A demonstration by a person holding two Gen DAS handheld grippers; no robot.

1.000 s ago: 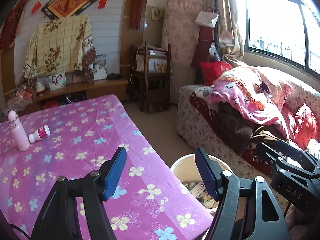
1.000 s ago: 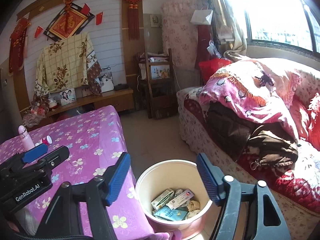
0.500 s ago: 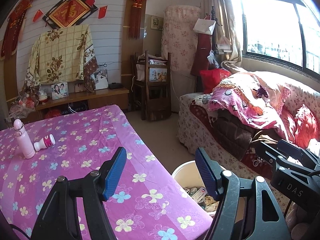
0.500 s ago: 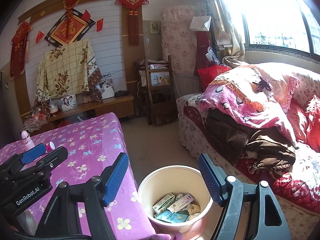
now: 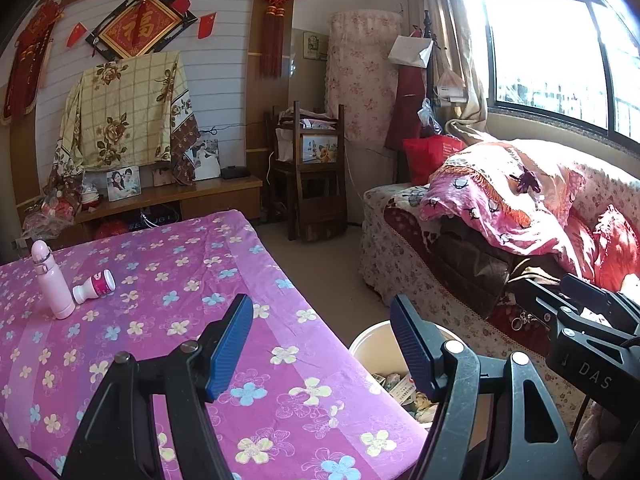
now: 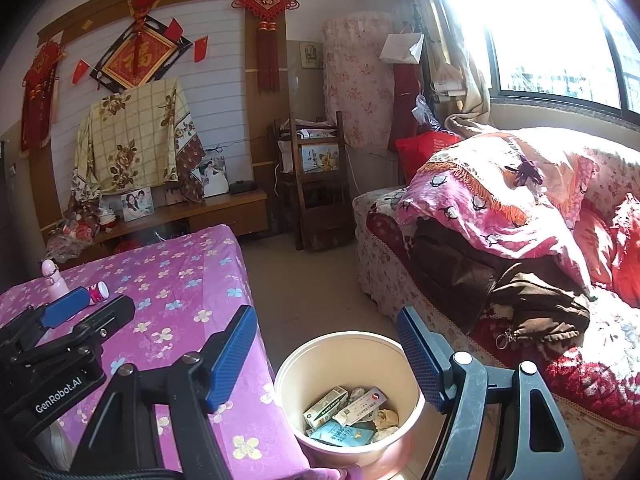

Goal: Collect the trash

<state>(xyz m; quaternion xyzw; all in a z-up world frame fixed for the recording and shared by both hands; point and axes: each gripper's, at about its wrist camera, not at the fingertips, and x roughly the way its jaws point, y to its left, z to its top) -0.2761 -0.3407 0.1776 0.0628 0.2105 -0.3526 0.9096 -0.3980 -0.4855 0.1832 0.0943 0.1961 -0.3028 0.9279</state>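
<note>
A cream trash bin (image 6: 348,352) stands on the floor beside the table's right edge and holds several cartons and wrappers (image 6: 348,412); it also shows in the left wrist view (image 5: 372,348). A small white and pink bottle (image 5: 95,286) lies on its side on the purple flowered tablecloth (image 5: 192,288), next to an upright pink flask (image 5: 52,280). My left gripper (image 5: 322,344) is open and empty above the table's near right corner. My right gripper (image 6: 326,354) is open and empty above the bin. The bottle (image 6: 98,292) is partly hidden behind the left gripper in the right wrist view.
A sofa (image 5: 500,240) piled with pink blankets runs along the right under the window. A wooden chair (image 5: 316,184) and a low TV bench (image 5: 168,200) stand at the back wall. Bare floor (image 6: 304,280) lies between table and sofa.
Both grippers have tilted up and drawn back a little, so the bin and table sit lower in view. Both stay open and empty.
</note>
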